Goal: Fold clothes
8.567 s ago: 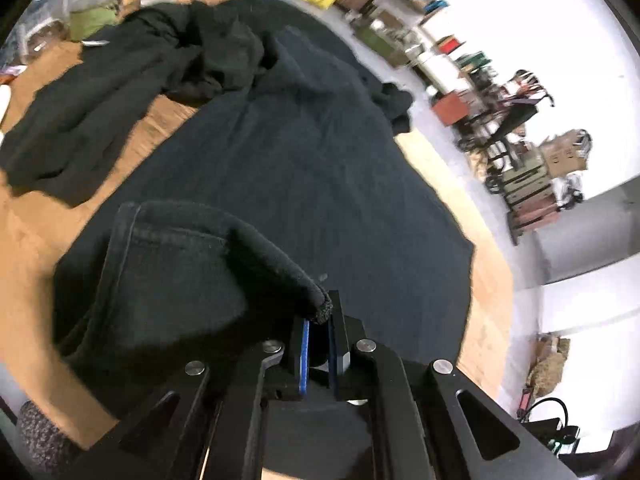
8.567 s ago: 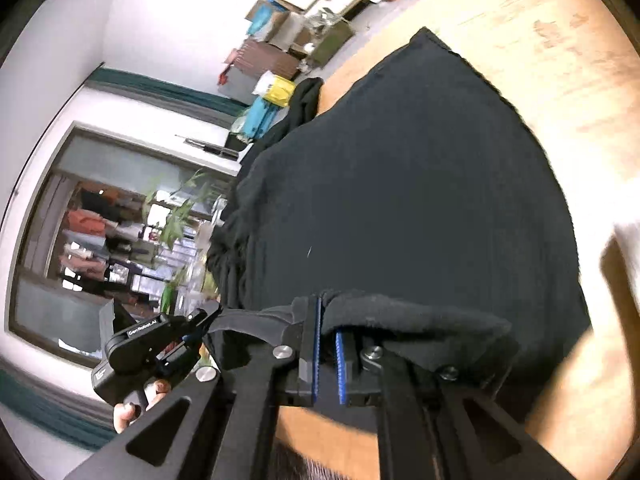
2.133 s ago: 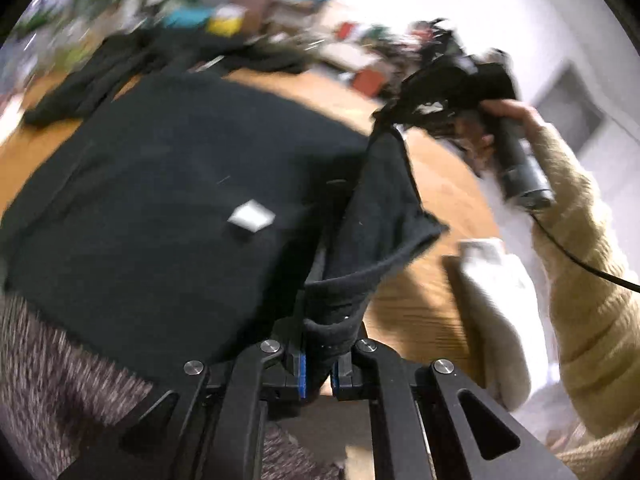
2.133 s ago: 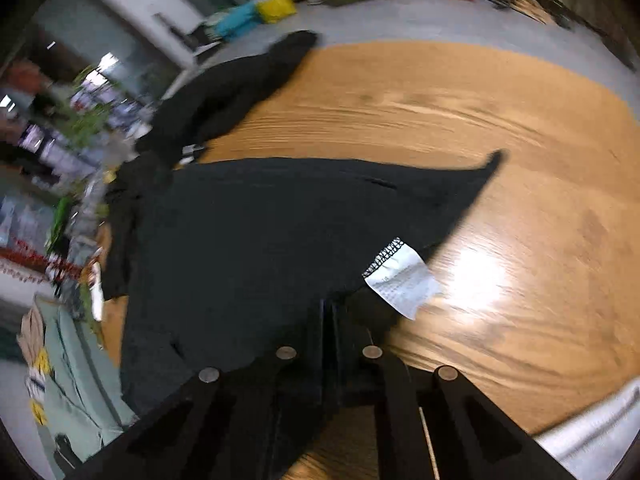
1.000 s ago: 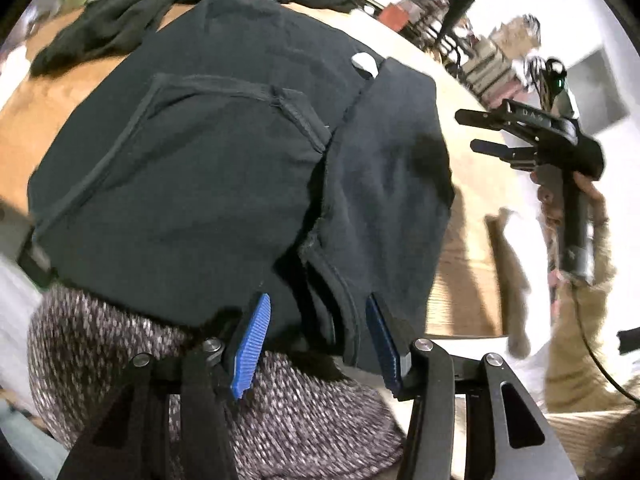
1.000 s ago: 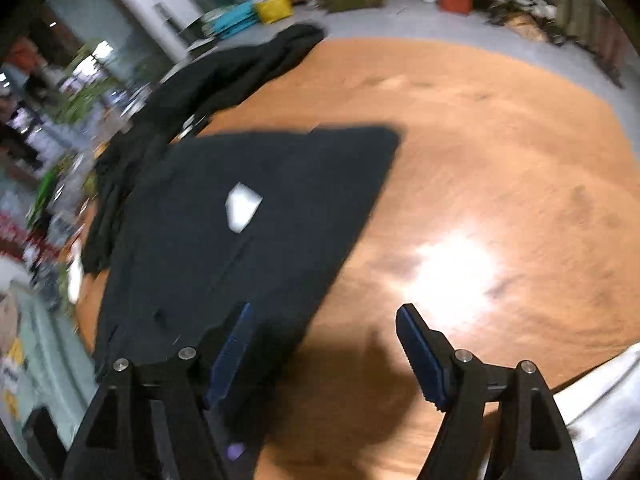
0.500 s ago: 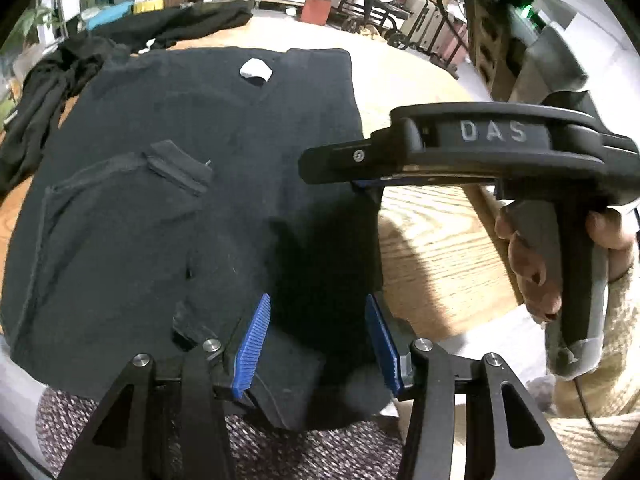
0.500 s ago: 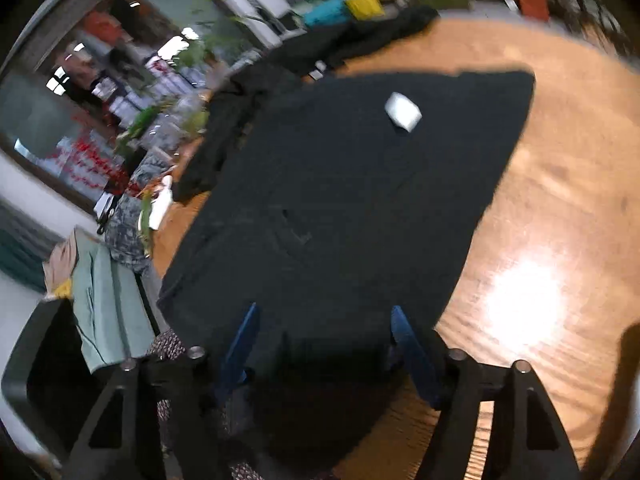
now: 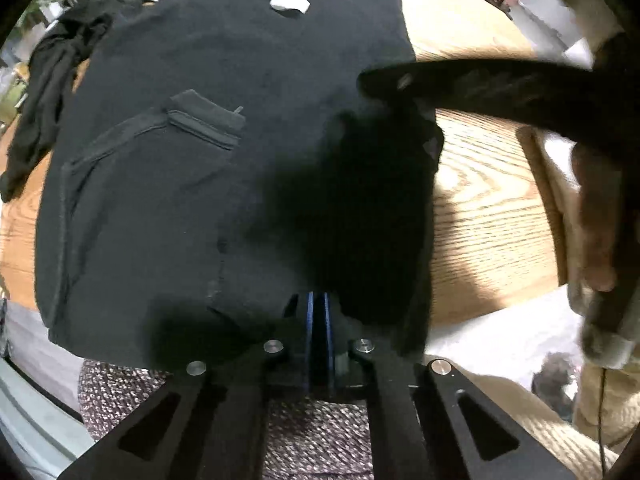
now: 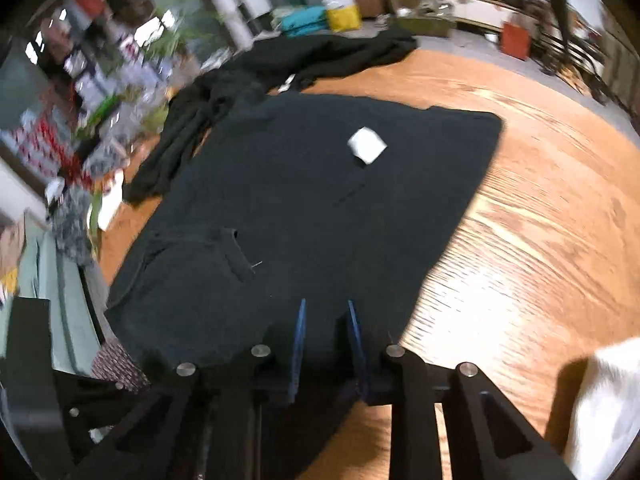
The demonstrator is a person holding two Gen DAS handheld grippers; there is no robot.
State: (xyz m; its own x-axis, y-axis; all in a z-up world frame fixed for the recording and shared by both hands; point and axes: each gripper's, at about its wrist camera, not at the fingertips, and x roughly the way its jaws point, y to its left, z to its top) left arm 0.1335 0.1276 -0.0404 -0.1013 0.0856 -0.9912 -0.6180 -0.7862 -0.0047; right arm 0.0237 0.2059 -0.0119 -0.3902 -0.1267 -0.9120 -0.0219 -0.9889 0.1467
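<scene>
Two grippers closing on the black T-shirt's point(image 9: 208, 184) near hem: left gripper point(image 9: 317, 312) pinching fabric, right gripper point(image 10: 326, 332) narrowing around cloth; grabbing one layer could skew the fold.

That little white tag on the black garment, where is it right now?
The white tag lies on the black garment near its far edge, toward the right corner, in both wrist views; a heap of dark clothes lies beyond it on the wooden table.

tongs point(image 9: 316, 312): black, blue pads, silver screws | sleeve point(image 9: 600, 412): cream knit
</scene>
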